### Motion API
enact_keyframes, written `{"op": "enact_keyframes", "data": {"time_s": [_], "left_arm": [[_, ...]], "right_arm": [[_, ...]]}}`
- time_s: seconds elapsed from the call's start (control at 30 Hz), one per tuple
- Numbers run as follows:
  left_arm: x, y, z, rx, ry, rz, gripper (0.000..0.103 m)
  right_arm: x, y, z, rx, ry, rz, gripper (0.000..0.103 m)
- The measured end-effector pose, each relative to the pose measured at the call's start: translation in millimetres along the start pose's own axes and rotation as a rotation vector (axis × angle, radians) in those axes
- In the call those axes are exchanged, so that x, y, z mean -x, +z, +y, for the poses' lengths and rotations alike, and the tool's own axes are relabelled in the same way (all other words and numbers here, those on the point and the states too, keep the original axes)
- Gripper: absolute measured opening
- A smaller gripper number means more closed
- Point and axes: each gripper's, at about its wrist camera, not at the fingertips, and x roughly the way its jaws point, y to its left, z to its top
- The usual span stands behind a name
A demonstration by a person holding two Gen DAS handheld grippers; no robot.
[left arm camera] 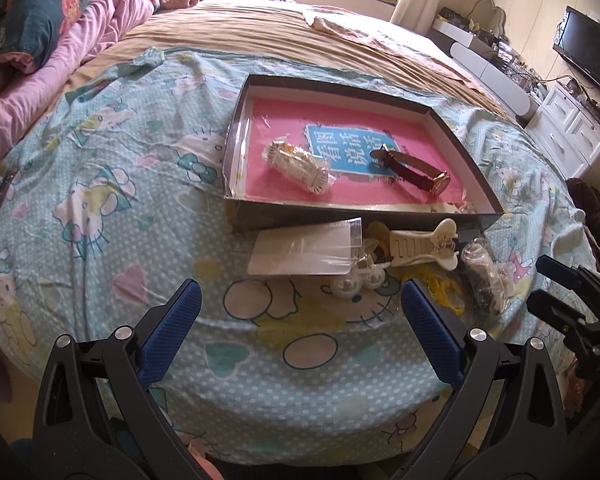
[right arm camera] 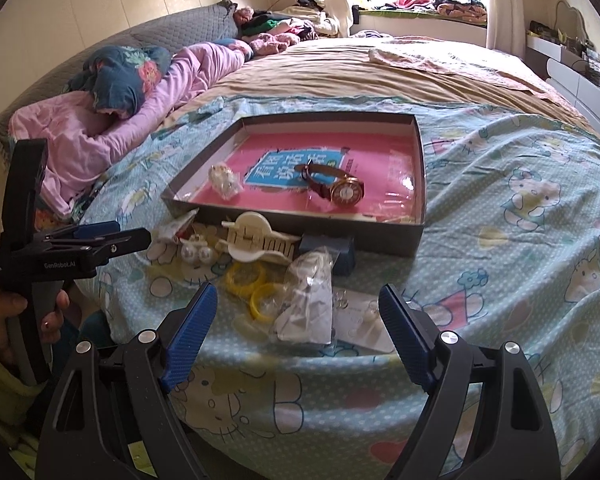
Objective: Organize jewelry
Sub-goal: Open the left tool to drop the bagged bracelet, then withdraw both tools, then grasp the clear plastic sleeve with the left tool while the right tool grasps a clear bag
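A shallow dark box (left arm camera: pixel 236 128) (right arm camera: pixel 418 168) with a pink bottom lies on the bed. Inside it are a brown-strap watch (left arm camera: pixel 414 170) (right arm camera: pixel 344 190) and a bagged pale bead piece (left arm camera: pixel 300 166) (right arm camera: pixel 224 180). In front of the box lies a loose pile: a cream hair claw (left arm camera: pixel 424 246) (right arm camera: pixel 252 238), two pearl balls (left arm camera: pixel 358 282) (right arm camera: pixel 198 254), yellow rings (right arm camera: pixel 252 286), a clear bag with white pieces (left arm camera: pixel 484 276) (right arm camera: pixel 308 304), a flat card in plastic (left arm camera: pixel 304 250) and an earring card (right arm camera: pixel 360 320). My left gripper (left arm camera: pixel 300 304) is open, short of the pearls. My right gripper (right arm camera: pixel 296 316) is open, with the clear bag between its fingers untouched.
A blue cartoon-print sheet (left arm camera: pixel 100 200) (right arm camera: pixel 520 220) covers the near bed, with a tan blanket (left arm camera: pixel 260 36) behind. Pink bedding (right arm camera: pixel 112 136) lies at the left. A small blue box (right arm camera: pixel 332 254) sits against the dark box. White drawers (left arm camera: pixel 572 132) and a TV (left arm camera: pixel 592 52) stand at the right.
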Motion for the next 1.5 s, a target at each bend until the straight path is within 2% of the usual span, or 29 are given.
{"op": "enact_keyframes", "data": {"time_s": [0.23,0.73,0.9,1.03,1.1,1.17,1.3,1.5], "left_arm": [[-16,-1,0,0.024,-0.043,0.022,0.093],[-57,13,21,0.176,-0.105,0.069,0.093],[-61,15,21,0.178,-0.111,0.064,0.093],[-63,15,17,0.145,-0.089,0.064,0.09],[-62,13,14,0.125,-0.081,0.063,0.089],[-61,11,12,0.107,-0.077,0.062,0.088],[-56,7,9,0.078,-0.074,0.058,0.084],[-41,-2,13,0.063,-0.067,0.051,0.084]], "right_arm": [[-9,-8,4,0.015,0.001,0.024,0.082],[-39,-9,6,0.041,0.0,0.059,0.078],[-51,-9,7,0.057,-0.003,0.078,0.063],[-55,-8,9,0.082,-0.028,0.075,0.058],[-56,-9,9,0.093,-0.047,0.072,0.045],[-55,-8,6,0.094,-0.054,0.07,0.037],[-52,-9,2,0.078,-0.037,0.062,0.035],[-43,-10,2,0.072,-0.017,0.054,0.033]]}}
